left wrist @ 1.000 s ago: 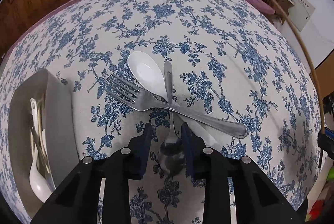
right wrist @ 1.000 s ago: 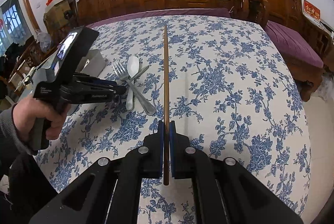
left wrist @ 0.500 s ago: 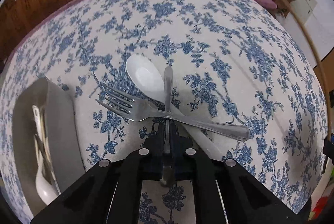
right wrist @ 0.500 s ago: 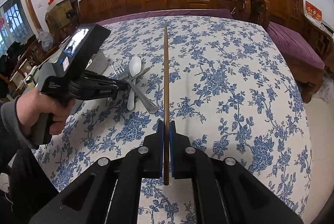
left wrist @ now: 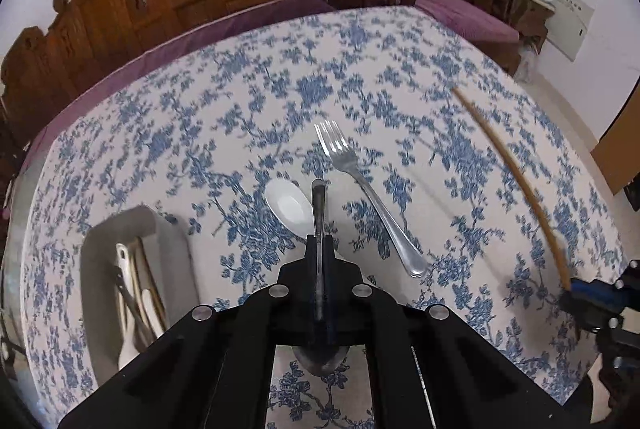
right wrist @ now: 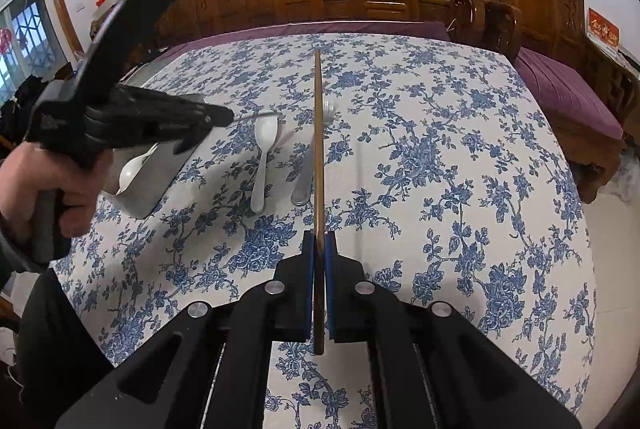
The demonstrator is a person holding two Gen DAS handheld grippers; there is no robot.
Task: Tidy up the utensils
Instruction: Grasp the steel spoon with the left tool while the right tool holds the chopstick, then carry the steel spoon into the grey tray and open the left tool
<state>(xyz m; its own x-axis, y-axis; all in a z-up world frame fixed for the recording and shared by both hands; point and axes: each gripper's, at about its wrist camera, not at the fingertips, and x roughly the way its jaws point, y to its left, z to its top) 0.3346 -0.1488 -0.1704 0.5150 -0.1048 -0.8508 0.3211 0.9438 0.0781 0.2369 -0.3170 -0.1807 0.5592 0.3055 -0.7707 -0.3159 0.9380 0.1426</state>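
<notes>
Left gripper [left wrist: 319,249] clamped on metal spoon [left wrist: 319,213], lifted clear of cloth. Right gripper [right wrist: 319,249] pinches chopstick [right wrist: 318,149], held level. Step: carrying spoon to tray [left wrist: 176,249] at left. Next: swing left, lower, release among utensils. Fork [left wrist: 368,197], white spoon [left wrist: 288,205] still on cloth.

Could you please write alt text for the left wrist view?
The left gripper is shut on a metal spoon, handle pointing forward, above a blue floral tablecloth. A white spoon and fork lie ahead; a grey tray holds utensils at left.

Even indoor light, fisheye edges, motion blur
</notes>
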